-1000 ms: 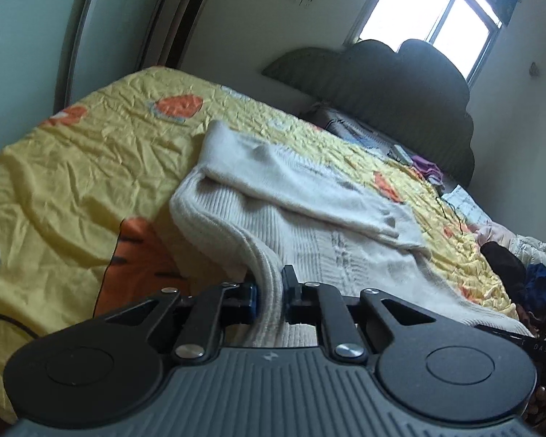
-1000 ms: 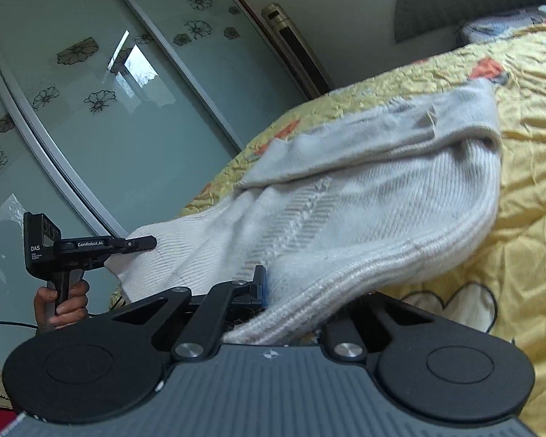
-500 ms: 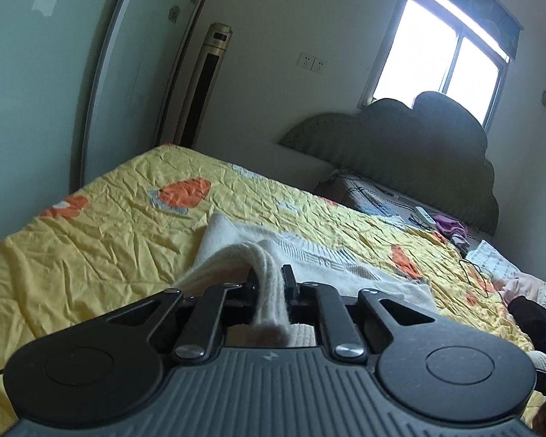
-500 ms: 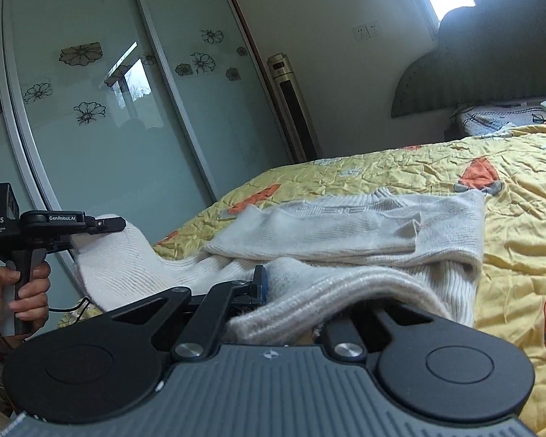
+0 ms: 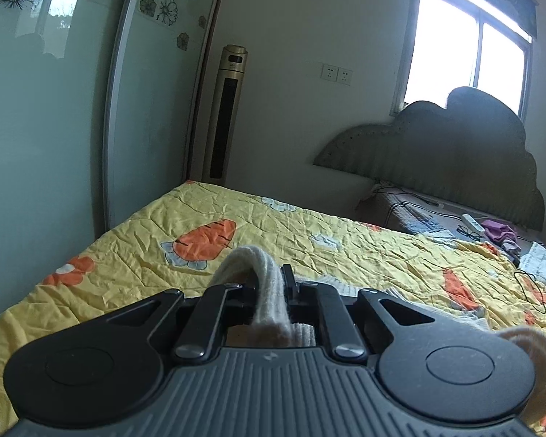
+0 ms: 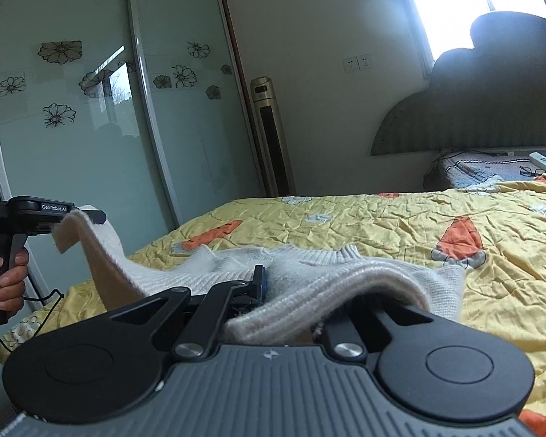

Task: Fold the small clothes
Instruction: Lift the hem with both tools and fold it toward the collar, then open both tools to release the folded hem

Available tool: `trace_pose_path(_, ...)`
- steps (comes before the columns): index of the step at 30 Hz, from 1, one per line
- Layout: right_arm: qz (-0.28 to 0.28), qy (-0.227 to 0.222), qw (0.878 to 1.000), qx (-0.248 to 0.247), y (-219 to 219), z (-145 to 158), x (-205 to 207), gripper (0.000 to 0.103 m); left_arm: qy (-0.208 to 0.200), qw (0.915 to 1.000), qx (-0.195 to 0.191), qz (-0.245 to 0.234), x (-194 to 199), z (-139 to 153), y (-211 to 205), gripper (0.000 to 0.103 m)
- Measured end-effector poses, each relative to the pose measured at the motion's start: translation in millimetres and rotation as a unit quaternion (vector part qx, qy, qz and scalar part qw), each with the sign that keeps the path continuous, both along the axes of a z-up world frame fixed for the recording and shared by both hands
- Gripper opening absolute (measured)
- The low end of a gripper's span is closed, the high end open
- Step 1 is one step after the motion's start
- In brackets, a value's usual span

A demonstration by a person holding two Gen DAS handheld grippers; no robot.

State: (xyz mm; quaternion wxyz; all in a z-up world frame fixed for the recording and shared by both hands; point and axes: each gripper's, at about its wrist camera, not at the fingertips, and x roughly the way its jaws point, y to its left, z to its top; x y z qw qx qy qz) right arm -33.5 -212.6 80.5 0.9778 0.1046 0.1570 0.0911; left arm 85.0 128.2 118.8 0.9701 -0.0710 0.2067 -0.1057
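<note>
A cream knitted sweater [image 6: 345,284] lies partly on the yellow bed cover, its near hem lifted off it. My left gripper [image 5: 273,291] is shut on one hem corner of the sweater [image 5: 269,291]; it also shows in the right wrist view [image 6: 87,216], held up at the left with the knit hanging from it. My right gripper [image 6: 291,291] is shut on the other hem corner, and the knit drapes over its right finger and hides it. The far part of the sweater rests on the bed.
The bed [image 5: 345,247] has a yellow cover with orange carrot prints. Glass wardrobe doors [image 6: 91,127] stand at the left, a tower fan [image 5: 225,116] in the corner, a dark headboard [image 5: 455,153] at the back. Glasses, a remote and clothes lie near the headboard.
Both grippers have risen with the sweater's hem. The views now look level across the bed, and less of the sweater lies flat.
</note>
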Motion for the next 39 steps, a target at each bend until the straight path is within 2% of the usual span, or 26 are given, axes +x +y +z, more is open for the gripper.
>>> trace_pose_path(6, -0.021, 0.004, 1.000, 0.001, -15.0, -5.4, 38.1, 0.012, -0.001, 0.9991, 0.018, 0.038, 40.5, -3.5, -12.8, 0.010)
trace_pose_path(15, -0.039, 0.023, 0.999, 0.019, -38.0, -21.1, 93.2, 0.012, 0.006, 0.9972, 0.057, 0.049, 97.1, -24.2, -44.4, 0.010)
trace_pose_path(21, -0.050, 0.057, 0.996, 0.045, -56.4, -37.8, 132.3, 0.012, 0.041, 0.9961, 0.066, 0.041, 142.2, -39.6, -61.1, 0.010)
trace_pose_path(26, -0.058, 0.105, 0.987, 0.103, -78.0, -65.2, 163.4, 0.013, 0.100, 0.9909, 0.081, 0.039, 184.6, -66.5, -72.3, 0.010)
trace_pose_path(29, -0.075, 0.142, 0.976, 0.148, -91.2, -82.5, 180.6, 0.024, 0.139, 0.9851, 0.093, 0.041, 205.6, -83.7, -76.6, 0.010)
trace_pose_path(32, -0.077, 0.156, 0.966, 0.191, -101.4, -94.5, 189.3, 0.044, 0.167, 0.9816, 0.087, 0.031, 217.2, -94.0, -75.5, 0.012)
trace_pose_path(33, -0.081, 0.154, 0.965, 0.195, -103.0, -96.1, 190.5, 0.054, 0.171, 0.9817, 0.079, 0.030, 219.1, -95.1, -73.3, 0.015)
trace_pose_path(34, -0.086, 0.150, 0.965, 0.196, -106.2, -96.2, 192.2, 0.058, 0.173, 0.9821, 0.067, 0.030, 221.3, -95.7, -70.6, 0.019)
trace_pose_path(39, -0.088, 0.151, 0.966, 0.190, -107.5, -98.8, 197.1, 0.058, 0.181, 0.9832, 0.010, 0.023, 225.0, -95.5, -60.3, 0.038)
